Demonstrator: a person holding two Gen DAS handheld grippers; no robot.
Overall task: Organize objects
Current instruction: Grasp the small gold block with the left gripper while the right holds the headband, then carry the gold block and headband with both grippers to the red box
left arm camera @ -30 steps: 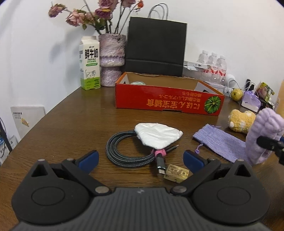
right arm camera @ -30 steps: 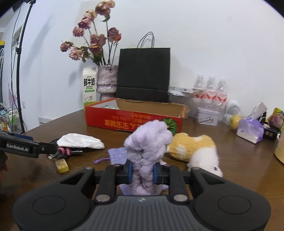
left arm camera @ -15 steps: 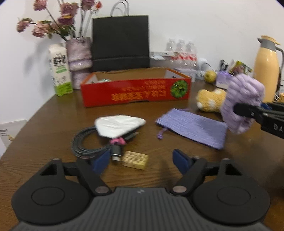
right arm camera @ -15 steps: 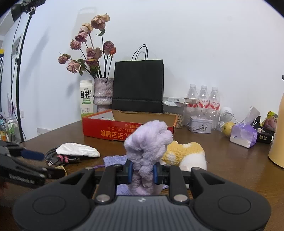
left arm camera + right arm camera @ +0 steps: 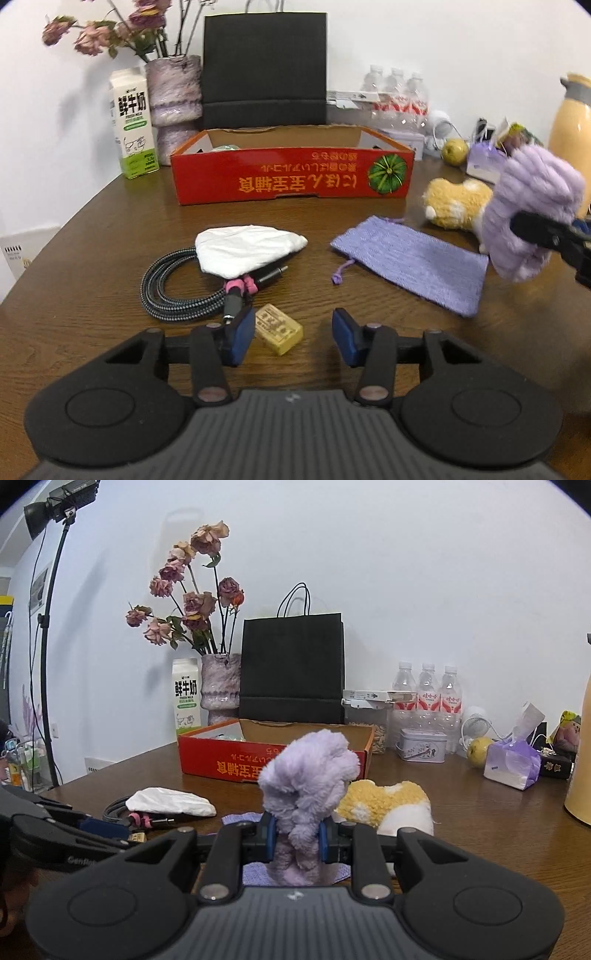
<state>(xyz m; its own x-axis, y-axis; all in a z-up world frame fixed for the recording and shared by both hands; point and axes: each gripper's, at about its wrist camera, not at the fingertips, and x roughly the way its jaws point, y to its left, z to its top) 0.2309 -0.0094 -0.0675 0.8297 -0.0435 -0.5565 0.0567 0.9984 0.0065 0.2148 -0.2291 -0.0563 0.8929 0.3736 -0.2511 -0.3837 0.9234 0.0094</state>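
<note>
My left gripper [image 5: 293,338] is closing around a yellow block [image 5: 279,329]; only the right view shows my right gripper [image 5: 295,840] clamping purple plush [image 5: 308,775]; brown table [image 5: 110,229], white wall.

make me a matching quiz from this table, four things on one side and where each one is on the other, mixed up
Things:
1. purple plush
2. white cloth
3. milk carton
4. yellow block

Places:
A. beside the vase
B. between the open left claw's pads
C. on the coiled cable
D. clamped in the right claw

Pairs: 1-D, 2-C, 3-A, 4-B
</note>
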